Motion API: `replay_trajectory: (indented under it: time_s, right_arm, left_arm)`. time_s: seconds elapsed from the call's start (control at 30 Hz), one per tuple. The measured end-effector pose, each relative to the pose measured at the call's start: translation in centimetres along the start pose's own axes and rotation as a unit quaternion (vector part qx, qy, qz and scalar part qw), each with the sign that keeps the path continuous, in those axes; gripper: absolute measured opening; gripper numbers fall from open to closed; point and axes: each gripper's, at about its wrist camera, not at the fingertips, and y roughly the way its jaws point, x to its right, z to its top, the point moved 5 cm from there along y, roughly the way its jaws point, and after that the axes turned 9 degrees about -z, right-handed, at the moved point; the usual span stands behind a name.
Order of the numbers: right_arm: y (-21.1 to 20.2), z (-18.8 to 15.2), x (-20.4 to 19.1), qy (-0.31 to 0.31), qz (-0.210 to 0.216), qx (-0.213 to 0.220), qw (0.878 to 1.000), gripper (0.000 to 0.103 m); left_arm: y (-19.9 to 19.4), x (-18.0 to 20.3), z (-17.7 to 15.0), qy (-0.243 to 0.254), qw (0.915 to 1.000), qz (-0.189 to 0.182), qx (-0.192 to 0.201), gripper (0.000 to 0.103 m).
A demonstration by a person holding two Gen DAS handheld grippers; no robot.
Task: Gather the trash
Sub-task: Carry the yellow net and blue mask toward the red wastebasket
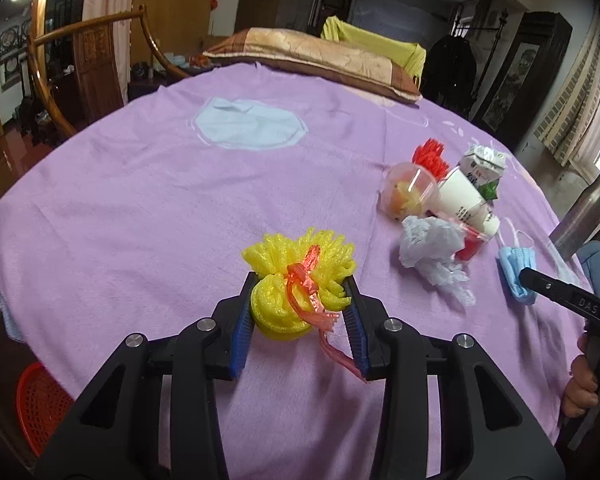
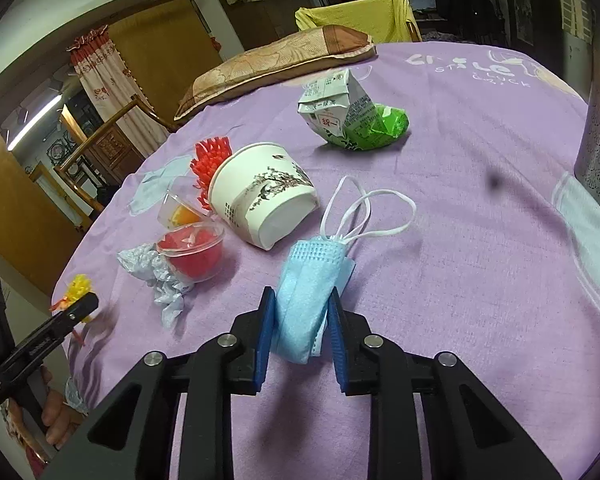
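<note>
The left gripper [image 1: 300, 280] is closed on a yellow foam fruit net tied with a strip of red plastic [image 1: 296, 280]; both blue pads press into its gathered neck, and the frilled end fans out just past the fingertips over the purple bedsheet [image 1: 140, 208]. Low to the left of this claw, beyond the sheet's edge, sits a red plastic mesh basket [image 1: 40, 404].

The right gripper [image 2: 302, 296] is closed on a folded light-blue face mask [image 2: 306, 300], whose body is pinched between the blue pads while its white ear loops [image 2: 370, 212] trail forward on the sheet.

Ahead and to the left of the right claw lies a crumpled pale-blue plastic wrapper [image 2: 160, 276], touching a small clear cup of red jelly [image 2: 194, 252]. Just beyond that is a second clear cup holding something orange [image 2: 178, 210]. Straight ahead, past the ear loops, a white paper cup printed with an ink-brush tree [image 2: 264, 196] lies on its side, base toward the claw. A red foam fruit net [image 2: 210, 164] pokes out behind its rim. Farther on, slightly right, stands a crushed white-and-green drink carton [image 2: 348, 114]. At the far right rises a grey metal flask [image 2: 598, 128]. At the far edge of the sheet lies a tan and brown pillow [image 2: 272, 64].
</note>
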Motion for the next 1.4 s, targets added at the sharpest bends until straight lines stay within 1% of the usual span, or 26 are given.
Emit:
replay_trajectory:
  time_s: [0.2,0.4,0.5,0.7,0.83,1.03,1.13,1.2,1.23,1.3,1.33,1.37,1.4]
  right_arm:
    - [-2.0,-0.4,0.0,0.008,0.009,0.020,1.000,0.025]
    - [-5.2,-0.4,-0.7,0.001,0.018,0.050,0.999,0.025]
    - [-7.3,-0.4,-1.6,-0.009,0.029,0.071,0.997,0.025]
    - [-10.2,-0.7,-4.2,-0.033,0.051,0.095,0.994,0.025]
    - [-11.4,-1.2,-6.9,-0.054,0.067,0.099,0.991,0.025]
    - [-11.8,-2.0,-11.6,-0.092,0.091,0.090,0.987,0.025]
    - [-11.6,-2.6,-14.5,-0.116,0.105,0.079,0.985,0.025]
    - [-11.2,-3.4,-16.8,-0.134,0.115,0.068,0.982,0.025]
    - [-10.9,-3.8,-18.0,-0.143,0.119,0.061,0.981,0.025]
    - [-10.4,-4.5,-20.0,-0.158,0.126,0.050,0.978,0.025]
    - [-10.0,-4.9,-21.3,-0.168,0.131,0.041,0.976,0.025]
    - [-9.9,-5.2,-22.2,-0.175,0.133,0.036,0.975,0.025]
    - [-9.6,-5.7,-23.3,-0.185,0.137,0.029,0.973,0.025]
  left_arm:
    - [-2.5,0.5,0.5,0.004,0.9998,-0.005,0.018,0.041]
    - [-5.1,0.8,0.5,0.005,0.9992,-0.004,0.039,0.041]
    - [-6.5,0.8,0.5,0.006,0.9986,-0.001,0.052,0.041]
    - [-9.9,-0.6,-0.2,0.000,0.9970,0.012,0.076,0.041]
    - [-11.9,-2.5,-1.1,-0.011,0.9958,0.023,0.088,0.041]
    - [-14.6,-7.5,-3.4,-0.044,0.9932,0.051,0.095,0.041]
    - [-15.7,-10.7,-4.9,-0.068,0.9909,0.067,0.095,0.041]
    - [-16.2,-13.7,-6.3,-0.096,0.9881,0.079,0.090,0.041]
    - [-16.3,-14.6,-6.8,-0.104,0.9872,0.083,0.088,0.041]
    - [-16.6,-17.6,-8.5,-0.130,0.9831,0.101,0.080,0.043]
    - [-16.7,-18.5,-9.2,-0.135,0.9815,0.113,0.074,0.046]
    - [-16.7,-19.8,-10.1,-0.140,0.9785,0.137,0.063,0.059]
    - [-16.6,-21.1,-10.8,-0.145,0.9743,0.164,0.052,0.077]
